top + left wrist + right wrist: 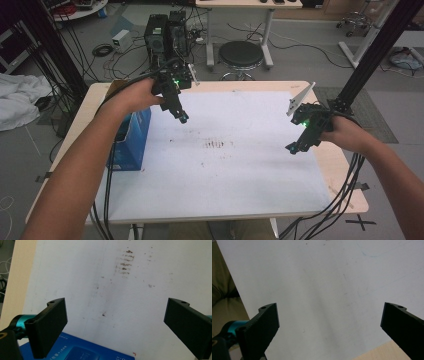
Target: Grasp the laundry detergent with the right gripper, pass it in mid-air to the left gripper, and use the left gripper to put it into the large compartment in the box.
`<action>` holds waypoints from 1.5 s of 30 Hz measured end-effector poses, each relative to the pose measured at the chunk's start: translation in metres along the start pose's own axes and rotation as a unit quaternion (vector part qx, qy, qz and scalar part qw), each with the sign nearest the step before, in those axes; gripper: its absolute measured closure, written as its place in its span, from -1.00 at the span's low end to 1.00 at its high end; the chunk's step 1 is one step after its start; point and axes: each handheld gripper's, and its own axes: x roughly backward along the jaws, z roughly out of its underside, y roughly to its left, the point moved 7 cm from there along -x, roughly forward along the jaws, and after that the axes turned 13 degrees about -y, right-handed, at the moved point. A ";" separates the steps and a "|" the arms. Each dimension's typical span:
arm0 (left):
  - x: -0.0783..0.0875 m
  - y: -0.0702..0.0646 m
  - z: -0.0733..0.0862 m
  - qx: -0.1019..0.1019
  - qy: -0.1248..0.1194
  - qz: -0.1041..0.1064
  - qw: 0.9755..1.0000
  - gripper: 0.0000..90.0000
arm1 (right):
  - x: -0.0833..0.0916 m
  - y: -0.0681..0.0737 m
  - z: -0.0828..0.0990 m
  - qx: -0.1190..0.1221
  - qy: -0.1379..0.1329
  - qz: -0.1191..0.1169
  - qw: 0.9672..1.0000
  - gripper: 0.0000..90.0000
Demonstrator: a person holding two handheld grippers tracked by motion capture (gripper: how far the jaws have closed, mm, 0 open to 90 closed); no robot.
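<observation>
High view: with left hand-held gripper (183, 118) spread wide and empty just beside the blue box (131, 145) at the tabletop (320, 165) left edge, and right hand-held gripper (292, 148) likewise spread, lower left jaws squarely astride the box before closing.

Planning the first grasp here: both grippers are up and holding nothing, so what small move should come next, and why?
Probably lower the left gripper toward the blue box. Its jaws are open and the box lies just below them at the white mat's left edge, the only graspable thing on the table. The right gripper hangs open over bare mat.
</observation>
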 end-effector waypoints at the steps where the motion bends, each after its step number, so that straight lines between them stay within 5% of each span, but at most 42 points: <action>1: -0.001 0.001 0.000 0.001 -0.001 -0.003 1.000 -0.89 | 0.000 0.000 0.000 0.000 -0.001 0.000 1.000 -0.98; 9: -0.006 0.007 0.001 0.026 -0.011 -0.001 1.000 -0.89 | 0.000 0.000 -0.002 -0.001 -0.003 0.001 1.000 -0.98; 24: -0.015 -0.002 -0.002 0.006 -0.006 0.007 1.000 -0.89 | 0.000 -0.002 -0.003 -0.005 -0.007 0.001 1.000 -0.98; 28: -0.017 0.000 -0.002 0.013 0.001 -0.006 1.000 -0.89 | 0.001 -0.002 -0.003 -0.004 -0.008 0.002 1.000 -0.98; 45: -0.018 -0.004 -0.001 0.016 -0.005 0.003 1.000 -0.89 | -0.003 -0.002 -0.004 -0.001 -0.004 -0.001 1.000 -0.98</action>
